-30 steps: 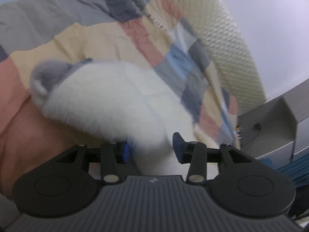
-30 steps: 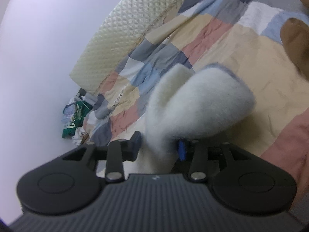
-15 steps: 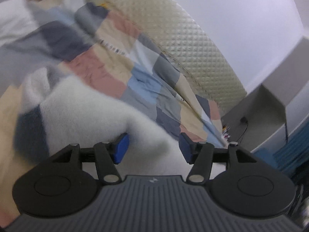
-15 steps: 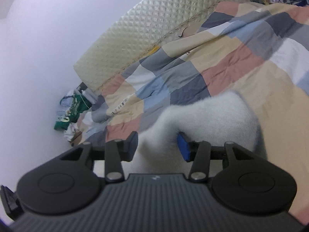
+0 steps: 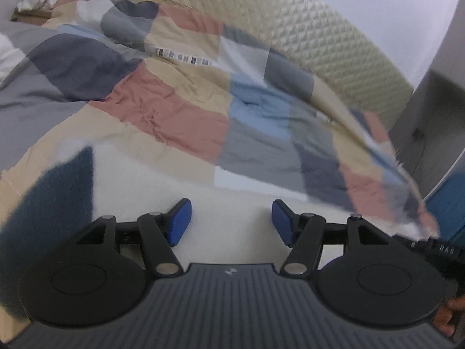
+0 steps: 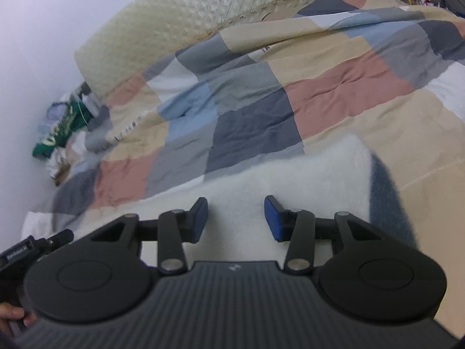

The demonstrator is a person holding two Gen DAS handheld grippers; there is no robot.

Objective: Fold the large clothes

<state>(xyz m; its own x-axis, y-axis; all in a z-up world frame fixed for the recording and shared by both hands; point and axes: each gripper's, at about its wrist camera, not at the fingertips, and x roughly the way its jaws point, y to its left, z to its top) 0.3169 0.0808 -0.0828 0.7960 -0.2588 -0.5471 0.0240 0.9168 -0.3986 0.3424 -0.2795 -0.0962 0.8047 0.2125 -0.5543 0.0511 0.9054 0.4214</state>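
Left wrist view
My left claw (image 5: 231,222): jaws wide; they have just been opening, pads clear of the cloth.
Fleece garment (image 5: 162,186): white and fluffy with a dark blue panel (image 5: 49,203) at the left, lying flat on the bed under my claw.
Bedspread (image 5: 180,110): patchwork of pink, beige, grey and blue squares.
Headboard (image 5: 325,40): cream, quilted.

Right wrist view
My right claw (image 6: 236,220): jaws moderately apart and just closing a little; blue pads grip nothing.
Fleece garment (image 6: 290,180): spread beneath my claw, dark panel (image 6: 386,200) at its right edge.
Other claw (image 6: 35,247): at the lower left, a hand (image 6: 11,320) on it.
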